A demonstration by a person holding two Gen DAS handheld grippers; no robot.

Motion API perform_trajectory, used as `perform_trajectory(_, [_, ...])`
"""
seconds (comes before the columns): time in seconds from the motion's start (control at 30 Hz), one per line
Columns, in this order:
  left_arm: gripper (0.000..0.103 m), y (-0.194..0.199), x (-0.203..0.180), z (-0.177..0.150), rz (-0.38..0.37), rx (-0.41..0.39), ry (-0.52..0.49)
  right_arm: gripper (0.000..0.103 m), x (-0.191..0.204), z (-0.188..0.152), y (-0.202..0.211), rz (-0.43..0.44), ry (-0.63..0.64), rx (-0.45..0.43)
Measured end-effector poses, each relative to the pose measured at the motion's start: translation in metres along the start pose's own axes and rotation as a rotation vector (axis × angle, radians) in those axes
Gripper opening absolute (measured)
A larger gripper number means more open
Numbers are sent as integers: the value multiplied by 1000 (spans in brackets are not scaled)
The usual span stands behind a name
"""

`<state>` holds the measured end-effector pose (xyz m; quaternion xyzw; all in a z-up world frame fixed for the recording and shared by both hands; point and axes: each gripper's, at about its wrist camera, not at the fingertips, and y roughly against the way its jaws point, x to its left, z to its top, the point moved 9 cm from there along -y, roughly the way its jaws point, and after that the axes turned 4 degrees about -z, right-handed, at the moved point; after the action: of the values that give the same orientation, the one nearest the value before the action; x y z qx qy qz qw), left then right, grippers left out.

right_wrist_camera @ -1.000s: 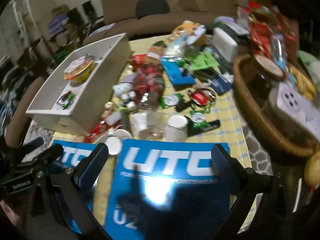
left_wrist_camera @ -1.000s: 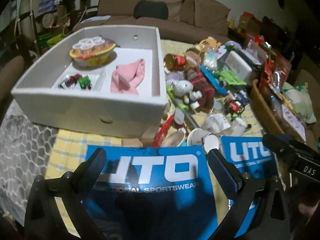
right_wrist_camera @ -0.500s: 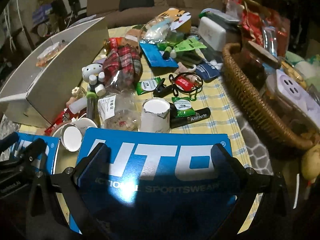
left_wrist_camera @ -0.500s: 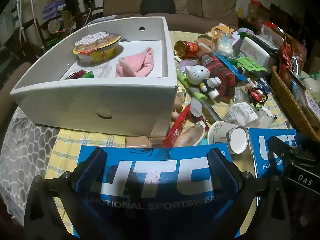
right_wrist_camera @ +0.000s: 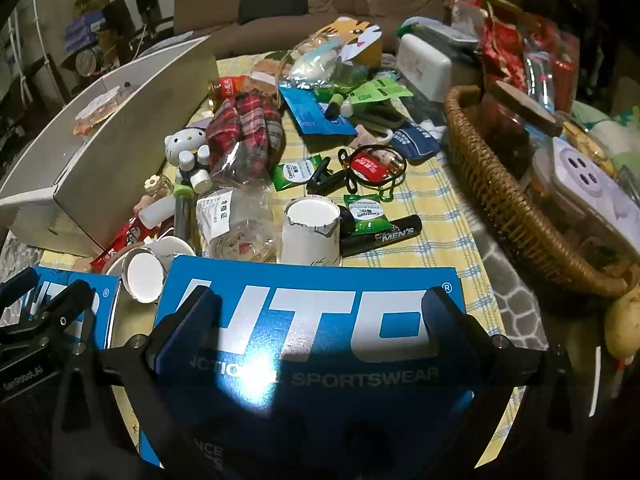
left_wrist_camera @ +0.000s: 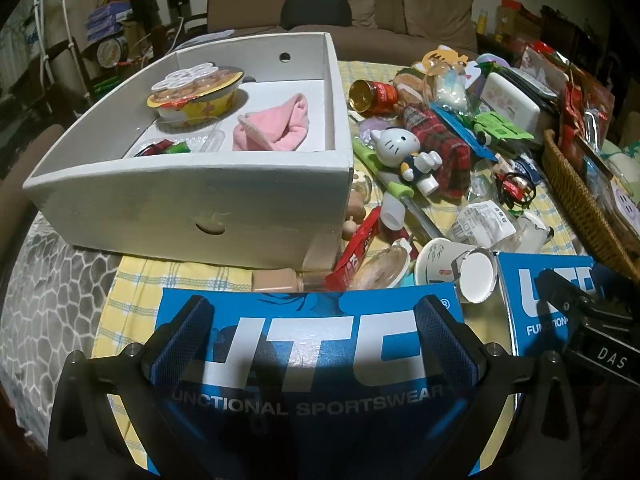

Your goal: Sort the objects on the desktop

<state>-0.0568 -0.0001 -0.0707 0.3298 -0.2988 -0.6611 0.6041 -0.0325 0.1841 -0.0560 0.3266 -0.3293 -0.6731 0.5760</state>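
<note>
Nearest the left wrist camera, the left tongs [left_wrist_camera: 312, 332] stand wide apart over a flat blue packet printed with white sportswear lettering [left_wrist_camera: 308, 344], their pads not pressing it. In the right wrist view, the right tongs [right_wrist_camera: 316, 320] also stand wide above a second flat blue packet with the same white lettering [right_wrist_camera: 312, 320]. Both packets lie at the near edge of the worktop [right_wrist_camera: 436, 208], which is covered by a yellow checked cloth.

Just beyond the packets, a white paper cup lies on its side [left_wrist_camera: 440, 266], and another white paper cup stands upright [right_wrist_camera: 310, 230] beside a black tube marked for men [right_wrist_camera: 380, 236]. Farther in, a white cat figurine [left_wrist_camera: 404, 152] lies against a red tartan cloth bundle [left_wrist_camera: 440, 148].

To the left sits an open white cardboard box [left_wrist_camera: 192, 204], holding a folded pink cloth [left_wrist_camera: 276, 124] and a yellow foil-lidded bowl [left_wrist_camera: 196, 96]. On the right stands a brown woven wicker basket [right_wrist_camera: 500, 200]. A brown sofa [left_wrist_camera: 360, 0] lies beyond the worktop.
</note>
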Motion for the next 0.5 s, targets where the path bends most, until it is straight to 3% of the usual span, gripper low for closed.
perform_trajectory(0.5, [103,-2,1,1,7,-2,14,103,0,0,0,1,-1,0])
